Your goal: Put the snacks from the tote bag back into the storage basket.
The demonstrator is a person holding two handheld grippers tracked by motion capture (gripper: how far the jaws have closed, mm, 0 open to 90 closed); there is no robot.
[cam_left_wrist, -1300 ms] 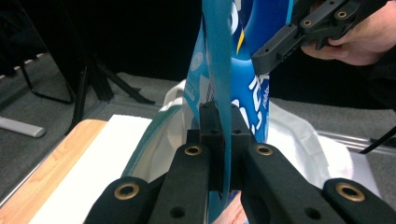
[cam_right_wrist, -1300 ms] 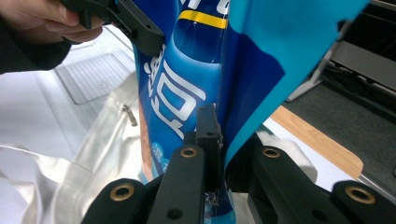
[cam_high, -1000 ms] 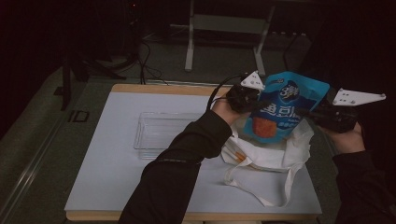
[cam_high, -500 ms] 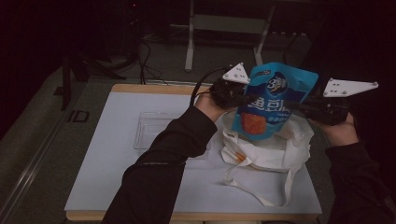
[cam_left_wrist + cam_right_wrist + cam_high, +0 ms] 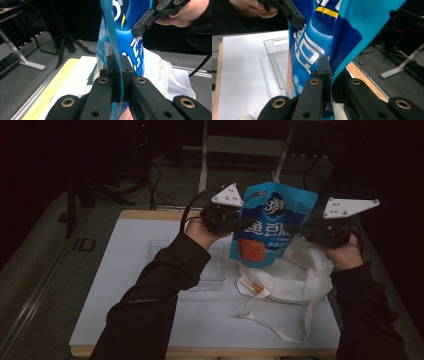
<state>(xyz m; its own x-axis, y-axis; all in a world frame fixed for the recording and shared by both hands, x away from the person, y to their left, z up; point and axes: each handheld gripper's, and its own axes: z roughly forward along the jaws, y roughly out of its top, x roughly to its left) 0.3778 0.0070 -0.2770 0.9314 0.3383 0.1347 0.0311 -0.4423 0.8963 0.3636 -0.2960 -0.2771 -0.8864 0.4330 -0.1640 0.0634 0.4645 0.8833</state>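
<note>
Left claw [image 5: 239,223] clamped on left edge of blue snack pouch [image 5: 270,222], pouch held upright in air above white tote bag [image 5: 285,275] on white surface [image 5: 125,270], right claw [image 5: 295,227] clamped on its right edge.

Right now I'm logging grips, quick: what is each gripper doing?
Left gripper: jaws shut on the blue snack pouch, pinching its left edge.
Right gripper: jaws shut on the same pouch's right edge.
</note>
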